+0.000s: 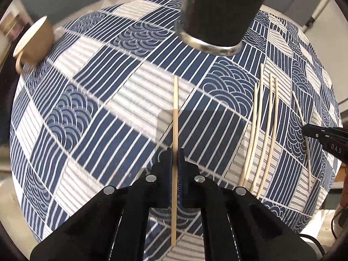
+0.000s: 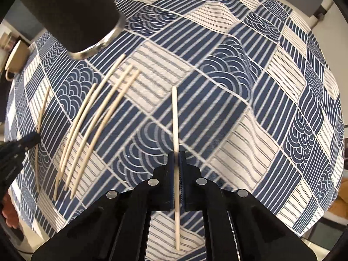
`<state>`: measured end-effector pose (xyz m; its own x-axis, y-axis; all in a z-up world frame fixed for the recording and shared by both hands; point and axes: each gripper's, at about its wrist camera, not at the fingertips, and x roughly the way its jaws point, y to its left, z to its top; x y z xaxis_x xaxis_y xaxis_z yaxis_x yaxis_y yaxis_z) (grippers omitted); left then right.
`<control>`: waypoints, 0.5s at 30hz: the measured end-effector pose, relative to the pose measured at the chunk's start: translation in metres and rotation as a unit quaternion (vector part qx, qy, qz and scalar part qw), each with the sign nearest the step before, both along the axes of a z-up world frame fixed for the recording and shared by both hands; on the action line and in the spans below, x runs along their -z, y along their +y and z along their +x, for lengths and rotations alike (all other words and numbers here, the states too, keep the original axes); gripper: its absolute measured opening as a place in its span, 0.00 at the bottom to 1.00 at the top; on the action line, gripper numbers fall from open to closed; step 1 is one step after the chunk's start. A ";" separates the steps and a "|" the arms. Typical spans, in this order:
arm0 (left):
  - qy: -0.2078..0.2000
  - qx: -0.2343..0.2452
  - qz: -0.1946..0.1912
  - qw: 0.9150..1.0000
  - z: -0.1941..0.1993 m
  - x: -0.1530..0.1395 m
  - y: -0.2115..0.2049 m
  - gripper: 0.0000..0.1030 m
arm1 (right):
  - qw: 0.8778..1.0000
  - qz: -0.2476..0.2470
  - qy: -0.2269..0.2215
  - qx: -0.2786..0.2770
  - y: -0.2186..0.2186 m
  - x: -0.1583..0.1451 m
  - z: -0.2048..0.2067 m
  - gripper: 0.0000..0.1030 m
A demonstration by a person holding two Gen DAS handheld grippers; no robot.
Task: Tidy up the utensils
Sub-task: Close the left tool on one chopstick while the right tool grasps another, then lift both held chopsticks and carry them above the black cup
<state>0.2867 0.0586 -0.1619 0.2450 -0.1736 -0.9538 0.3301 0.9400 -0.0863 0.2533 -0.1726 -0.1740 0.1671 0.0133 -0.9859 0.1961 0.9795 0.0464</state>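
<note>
Left gripper (image 1: 175, 154) and right gripper (image 2: 176, 156) each clamp one chopstick; four loose chopsticks (image 1: 260, 130) lie between them, black holder (image 1: 217, 17) and tan cup (image 1: 35, 41) beyond

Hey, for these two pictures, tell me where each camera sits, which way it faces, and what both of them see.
Left wrist: on the left gripper, facing steeply down at the cloth; its jaws are shut on a chopstick; the right gripper shows at the right edge.
Right wrist: on the right gripper, facing straight down; its jaws are shut on another chopstick; the left gripper shows at the left edge.
Shared: the loose chopsticks, dark holder, cup.
</note>
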 end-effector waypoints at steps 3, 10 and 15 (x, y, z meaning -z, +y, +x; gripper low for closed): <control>0.018 -0.018 -0.009 1.000 -0.006 0.000 0.010 0.05 | 0.999 0.029 0.004 0.014 -0.018 0.001 -0.011 0.04; 0.032 -0.064 -0.014 0.997 -0.021 -0.006 0.023 0.05 | 0.998 0.063 0.004 0.012 -0.049 0.002 -0.027 0.04; 0.017 -0.090 -0.004 0.996 -0.033 -0.023 0.025 0.05 | 0.998 0.058 -0.006 -0.020 -0.061 -0.011 -0.030 0.04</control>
